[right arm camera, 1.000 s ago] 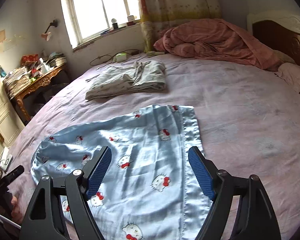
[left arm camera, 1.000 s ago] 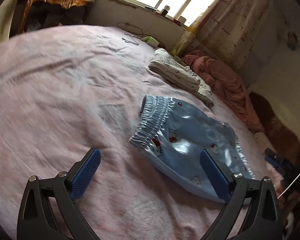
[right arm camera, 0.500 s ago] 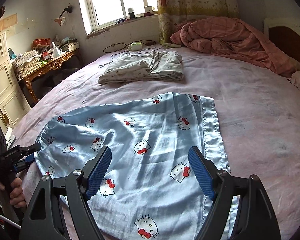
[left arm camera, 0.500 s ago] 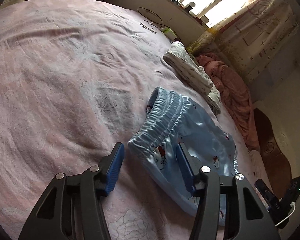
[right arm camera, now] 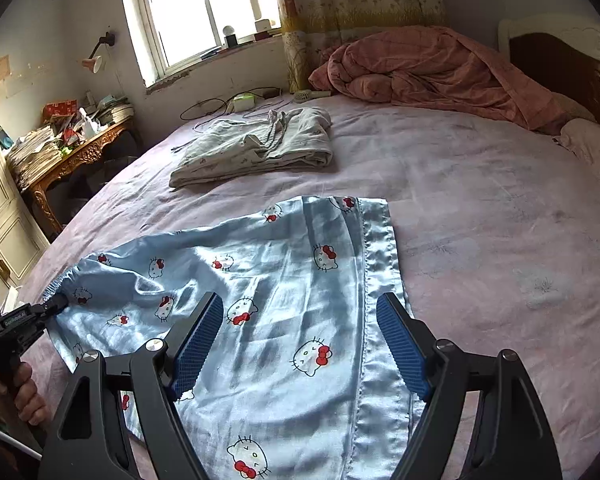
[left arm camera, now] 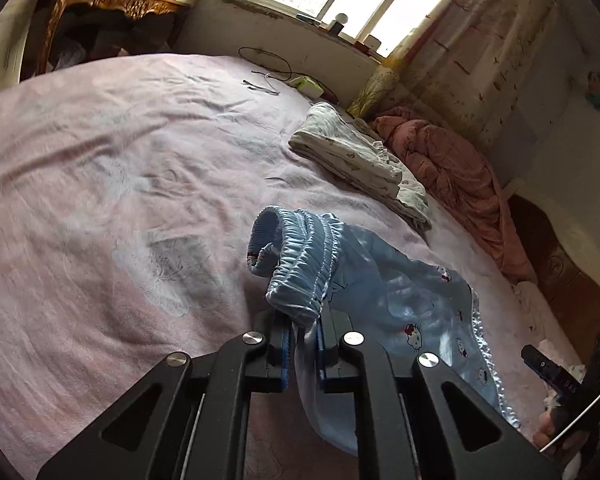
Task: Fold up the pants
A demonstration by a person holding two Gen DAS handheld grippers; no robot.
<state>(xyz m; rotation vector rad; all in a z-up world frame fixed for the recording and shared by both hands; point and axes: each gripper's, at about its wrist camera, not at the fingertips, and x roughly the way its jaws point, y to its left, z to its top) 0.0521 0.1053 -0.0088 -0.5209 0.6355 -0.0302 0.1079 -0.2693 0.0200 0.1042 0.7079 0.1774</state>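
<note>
The light blue satin pants [right arm camera: 284, 280] with a cat print lie spread on the pink bed sheet [right arm camera: 480, 208]. My left gripper [left arm camera: 302, 344] is shut on the elastic waistband [left arm camera: 296, 264], which is lifted and bunched above the sheet; it also shows at the left edge of the right wrist view [right arm camera: 54, 304]. My right gripper [right arm camera: 300, 340] is open and empty, hovering over the leg end of the pants near the hem [right arm camera: 380, 280].
A folded grey garment [right arm camera: 256, 148] lies further up the bed. A crumpled pink duvet [right arm camera: 428, 68] lies by the headboard. A cluttered wooden desk [right arm camera: 72, 152] stands left of the bed, under the window. Cables [left arm camera: 268, 64] lie at the bed's far edge.
My left gripper has closed on the waistband and lifted it off the sheet. My right gripper has stayed open over the leg end, moving slightly forward.
</note>
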